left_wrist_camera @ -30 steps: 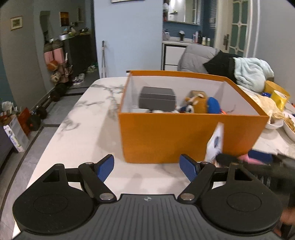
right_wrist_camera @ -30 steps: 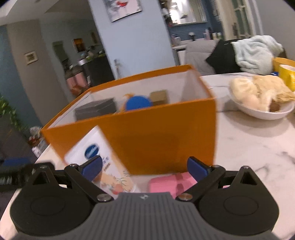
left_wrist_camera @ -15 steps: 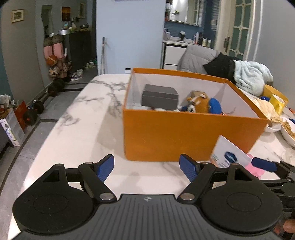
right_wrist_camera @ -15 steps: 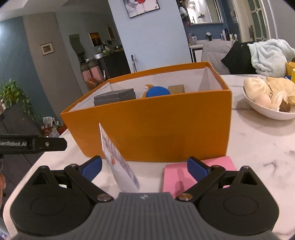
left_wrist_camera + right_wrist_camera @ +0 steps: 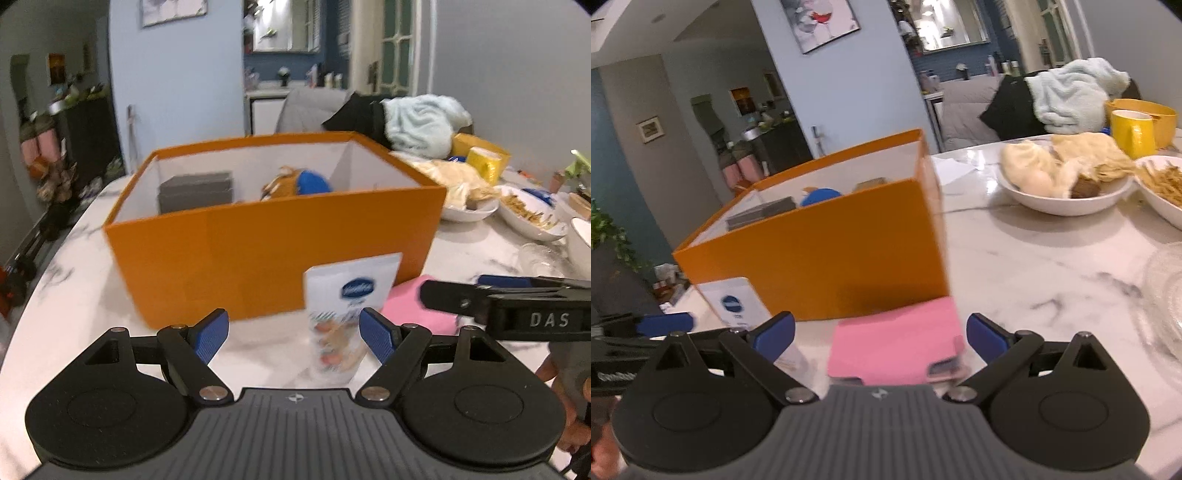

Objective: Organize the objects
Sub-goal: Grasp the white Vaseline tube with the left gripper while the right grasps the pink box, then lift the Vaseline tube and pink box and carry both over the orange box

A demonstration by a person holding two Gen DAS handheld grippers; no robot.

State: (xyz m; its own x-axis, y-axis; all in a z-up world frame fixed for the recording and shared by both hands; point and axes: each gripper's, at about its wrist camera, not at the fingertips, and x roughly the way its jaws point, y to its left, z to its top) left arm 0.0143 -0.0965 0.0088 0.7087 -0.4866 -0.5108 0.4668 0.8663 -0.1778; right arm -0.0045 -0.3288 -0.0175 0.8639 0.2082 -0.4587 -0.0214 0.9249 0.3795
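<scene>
An orange box (image 5: 273,251) stands on the marble table and holds a grey case (image 5: 195,192) and an orange-and-blue toy (image 5: 299,182). In front of it stands a white packet (image 5: 347,306) with a blue oval logo. The packet is between the fingers of my open left gripper (image 5: 293,328), close to the right finger and untouched. A flat pink item (image 5: 897,343) lies on the table between the fingers of my open right gripper (image 5: 881,328), and the pads are clear of it. From the right wrist the packet (image 5: 735,302) is left of the left finger.
White bowls of food (image 5: 1067,195) and a yellow mug (image 5: 1132,133) crowd the table's right side, with a glass dish (image 5: 1167,295) nearer. A chair draped with clothes (image 5: 417,122) stands behind. The table's rounded edge (image 5: 22,295) drops off at left.
My left gripper has swung right, so the white packet now stands between its fingers. My right gripper has shifted right, off the packet and onto the pink item.
</scene>
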